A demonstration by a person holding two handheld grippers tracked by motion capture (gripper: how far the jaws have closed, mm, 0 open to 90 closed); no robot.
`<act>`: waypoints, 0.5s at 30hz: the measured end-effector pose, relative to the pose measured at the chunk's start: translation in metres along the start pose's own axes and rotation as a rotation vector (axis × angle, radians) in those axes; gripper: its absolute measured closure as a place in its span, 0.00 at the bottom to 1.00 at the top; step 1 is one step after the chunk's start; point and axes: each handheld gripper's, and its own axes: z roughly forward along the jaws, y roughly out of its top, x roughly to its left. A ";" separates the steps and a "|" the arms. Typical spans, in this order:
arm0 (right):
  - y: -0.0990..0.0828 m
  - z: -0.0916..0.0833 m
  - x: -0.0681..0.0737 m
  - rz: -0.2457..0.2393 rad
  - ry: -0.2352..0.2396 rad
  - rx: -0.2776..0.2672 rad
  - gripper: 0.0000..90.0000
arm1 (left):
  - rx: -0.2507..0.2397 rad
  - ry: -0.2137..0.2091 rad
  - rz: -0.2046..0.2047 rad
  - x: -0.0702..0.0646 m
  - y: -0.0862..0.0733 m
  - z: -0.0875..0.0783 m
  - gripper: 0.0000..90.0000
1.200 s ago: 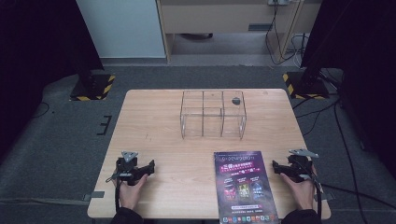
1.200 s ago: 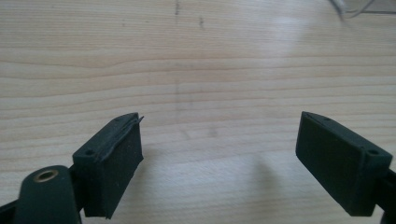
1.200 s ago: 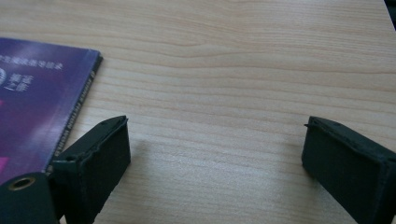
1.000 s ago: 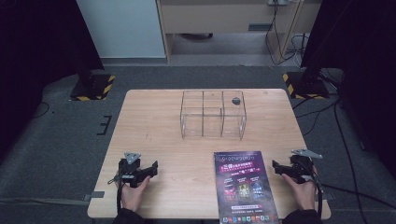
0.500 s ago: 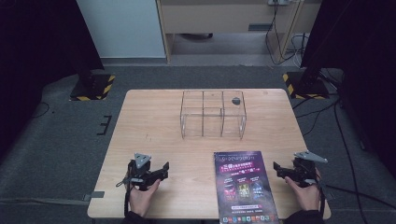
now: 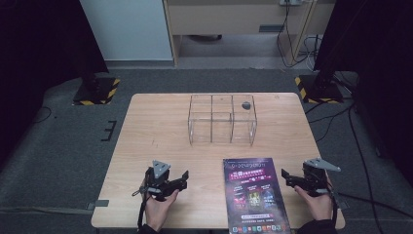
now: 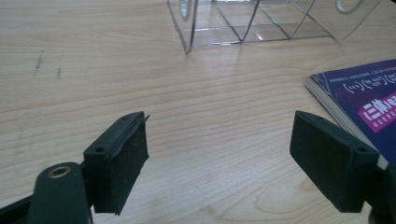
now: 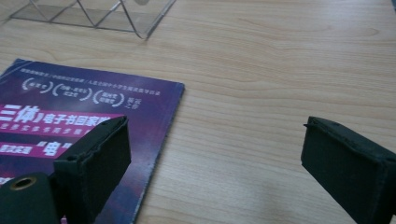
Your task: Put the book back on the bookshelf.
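A thin, floppy book [image 6: 254, 195] at lower centre is flanked by the left gripper [image 6: 184, 178] and right gripper [image 6: 286, 176], both held wide open and empty; its edge is judged the best hold

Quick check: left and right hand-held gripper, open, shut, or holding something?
Left hand-held gripper: open, holding nothing.
Right hand-held gripper: open, holding nothing.

Booklet [image 6: 255, 197] runs off the bottom edge in high view; small cover print unreadable. Dark blob [image 6: 246, 104] in the clear box [image 6: 222, 119]: too small to identify. Box cropped at top edge in both gripper views.
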 end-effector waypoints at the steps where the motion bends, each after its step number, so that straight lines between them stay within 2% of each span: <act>1: 0.002 0.000 0.003 -0.006 0.014 -0.001 0.10 | -0.006 0.001 0.014 -0.004 0.001 0.001 0.20; 7: 0.004 -0.002 0.013 -0.025 0.031 0.008 0.10 | -0.008 -0.023 0.023 -0.018 0.005 0.004 0.21; 15: 0.004 -0.003 0.023 -0.049 0.046 0.007 0.12 | 0.000 -0.078 0.024 -0.043 0.008 0.014 0.23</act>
